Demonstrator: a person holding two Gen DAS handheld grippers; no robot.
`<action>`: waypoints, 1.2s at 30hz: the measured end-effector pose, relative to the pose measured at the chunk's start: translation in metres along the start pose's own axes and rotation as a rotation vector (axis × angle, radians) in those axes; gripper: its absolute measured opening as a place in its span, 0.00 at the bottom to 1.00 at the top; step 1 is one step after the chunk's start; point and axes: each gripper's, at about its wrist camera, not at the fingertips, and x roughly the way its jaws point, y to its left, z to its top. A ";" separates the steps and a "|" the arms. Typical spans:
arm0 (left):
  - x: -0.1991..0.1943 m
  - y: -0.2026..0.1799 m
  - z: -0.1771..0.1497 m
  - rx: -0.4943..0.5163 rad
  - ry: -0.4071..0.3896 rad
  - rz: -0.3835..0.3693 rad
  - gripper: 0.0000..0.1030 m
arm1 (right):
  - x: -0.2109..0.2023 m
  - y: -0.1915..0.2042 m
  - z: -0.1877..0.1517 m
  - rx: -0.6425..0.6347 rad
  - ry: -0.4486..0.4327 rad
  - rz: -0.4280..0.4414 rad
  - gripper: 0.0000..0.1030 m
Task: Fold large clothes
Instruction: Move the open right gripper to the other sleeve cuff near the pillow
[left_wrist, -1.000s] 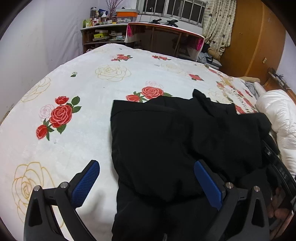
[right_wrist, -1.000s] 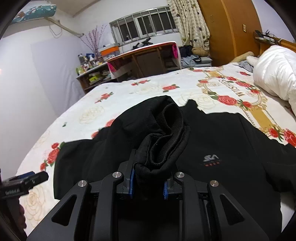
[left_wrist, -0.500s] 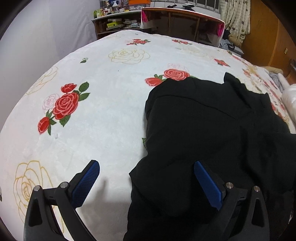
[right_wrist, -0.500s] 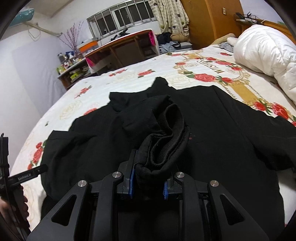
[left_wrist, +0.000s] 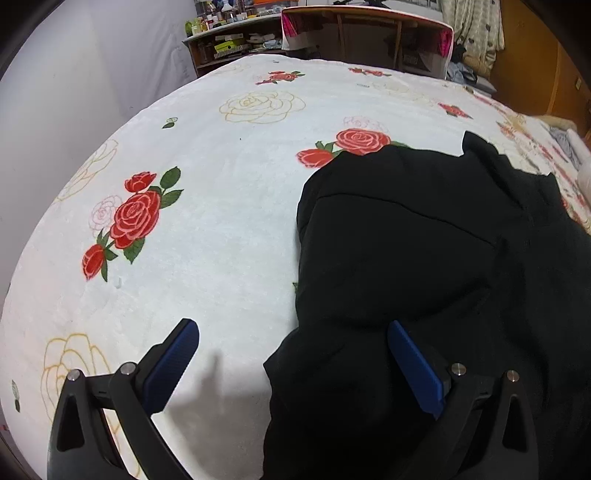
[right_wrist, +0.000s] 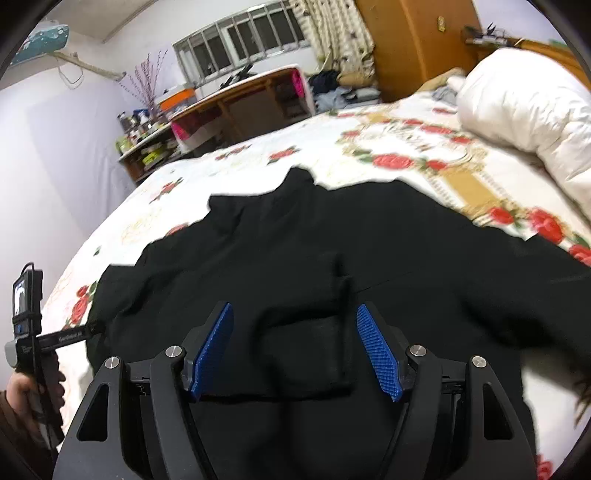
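small print on left claw, illegible

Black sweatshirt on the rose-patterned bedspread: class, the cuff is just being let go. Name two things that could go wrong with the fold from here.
1. The right gripper is opening with the ribbed black cuff between its blue pads, apart from both; withdrawing carelessly could snag it and undo the sleeve fold.
2. The black sweatshirt lies bunched near the open left gripper; creases may get folded in.

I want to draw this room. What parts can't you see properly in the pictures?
- Black garment: near part cut off by bottom edge, left wrist view.
- Shelf items: too small and blurred, right wrist view.
- White quilt: cut off by right edge, right wrist view.
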 end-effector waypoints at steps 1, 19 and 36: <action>0.001 -0.001 0.000 0.002 0.008 0.002 1.00 | -0.003 -0.004 0.004 0.009 -0.011 0.002 0.68; 0.017 0.008 -0.003 -0.039 0.052 0.019 1.00 | 0.092 -0.011 0.012 -0.085 0.188 -0.210 0.37; -0.112 -0.056 -0.014 0.080 -0.111 -0.220 1.00 | -0.058 -0.064 0.027 0.051 0.004 -0.215 0.66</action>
